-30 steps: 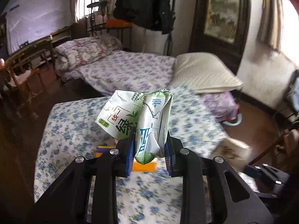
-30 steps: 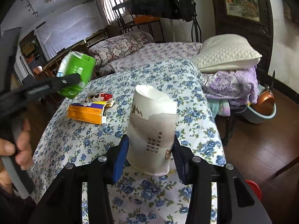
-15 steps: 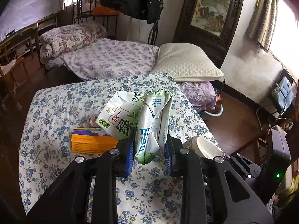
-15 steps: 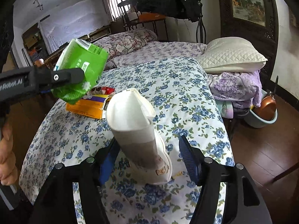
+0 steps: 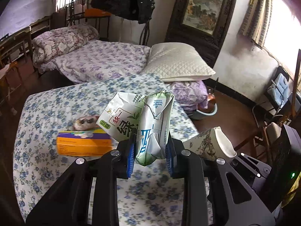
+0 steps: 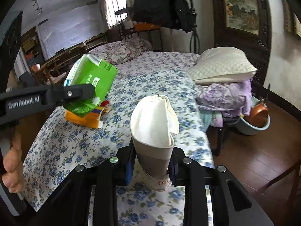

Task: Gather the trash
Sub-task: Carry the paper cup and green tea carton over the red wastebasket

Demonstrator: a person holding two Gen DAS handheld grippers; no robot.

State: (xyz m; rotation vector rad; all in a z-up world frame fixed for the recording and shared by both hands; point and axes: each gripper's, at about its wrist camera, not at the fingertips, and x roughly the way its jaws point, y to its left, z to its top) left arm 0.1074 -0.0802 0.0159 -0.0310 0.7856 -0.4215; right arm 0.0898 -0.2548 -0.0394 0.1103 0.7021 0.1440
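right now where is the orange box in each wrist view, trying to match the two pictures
Left wrist view: the orange box lies on the floral tablecloth, left of centre, beside the left gripper and its crushed green carton.
Right wrist view: left of centre, partly hidden under that carton.
Shared landmark: the white quilted pillow at the table's far right.

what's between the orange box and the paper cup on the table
In the left wrist view, the green tea carton held in the left gripper hangs between the orange box and the paper cup.
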